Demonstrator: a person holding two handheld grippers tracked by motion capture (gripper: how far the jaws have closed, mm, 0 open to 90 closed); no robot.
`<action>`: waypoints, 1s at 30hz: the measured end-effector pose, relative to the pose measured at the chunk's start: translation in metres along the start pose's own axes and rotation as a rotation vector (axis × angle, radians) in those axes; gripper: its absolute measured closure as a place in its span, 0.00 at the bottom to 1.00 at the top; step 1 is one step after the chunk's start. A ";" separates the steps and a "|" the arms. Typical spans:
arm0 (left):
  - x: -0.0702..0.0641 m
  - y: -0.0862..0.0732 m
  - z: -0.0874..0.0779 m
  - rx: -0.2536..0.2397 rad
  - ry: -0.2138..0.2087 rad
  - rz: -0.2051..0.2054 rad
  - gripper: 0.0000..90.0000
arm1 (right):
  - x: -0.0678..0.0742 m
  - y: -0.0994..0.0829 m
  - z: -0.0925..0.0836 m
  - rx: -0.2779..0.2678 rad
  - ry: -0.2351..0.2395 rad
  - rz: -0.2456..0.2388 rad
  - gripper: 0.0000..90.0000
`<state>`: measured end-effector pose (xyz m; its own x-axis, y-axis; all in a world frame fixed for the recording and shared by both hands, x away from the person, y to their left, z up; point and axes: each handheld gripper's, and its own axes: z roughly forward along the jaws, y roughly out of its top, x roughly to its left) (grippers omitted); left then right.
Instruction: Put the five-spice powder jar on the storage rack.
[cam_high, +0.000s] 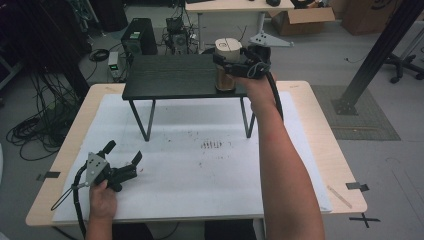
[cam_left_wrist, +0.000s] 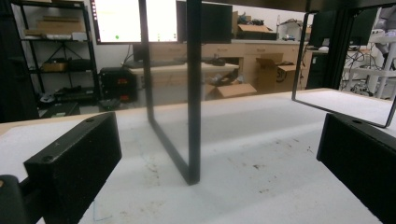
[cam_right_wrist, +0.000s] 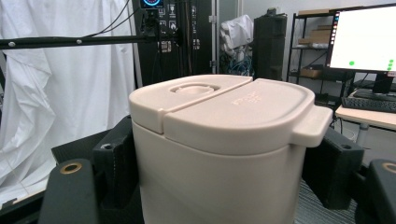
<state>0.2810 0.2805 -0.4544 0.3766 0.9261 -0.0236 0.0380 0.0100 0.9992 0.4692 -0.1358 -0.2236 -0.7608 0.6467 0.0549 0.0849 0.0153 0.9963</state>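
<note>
2 black jaws of the right gripper (cam_right_wrist: 219, 177) clamp the beige container (cam_right_wrist: 219, 154) between them.

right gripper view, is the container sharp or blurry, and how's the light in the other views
Right gripper view: the beige container is sharp and evenly lit, the monitor behind blown out. Left gripper view: the black stand leg is crisp, the background soft. High view: dim, slightly grainy.
</note>
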 end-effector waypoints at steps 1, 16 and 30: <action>0.000 0.000 0.000 0.000 0.000 0.000 0.00 | 0.000 0.000 0.000 -0.002 0.000 0.002 0.27; 0.000 0.000 0.000 0.000 0.001 0.002 0.00 | 0.001 -0.005 0.001 -0.029 0.004 -0.012 0.27; 0.000 0.000 0.000 0.000 0.001 0.002 0.00 | 0.001 -0.005 0.000 -0.028 0.004 -0.010 0.26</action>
<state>0.2810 0.2803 -0.4544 0.3758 0.9265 -0.0212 0.0369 0.0079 0.9993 0.4682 -0.1354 -0.2286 -0.7638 0.6438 0.0451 0.0592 0.0003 0.9982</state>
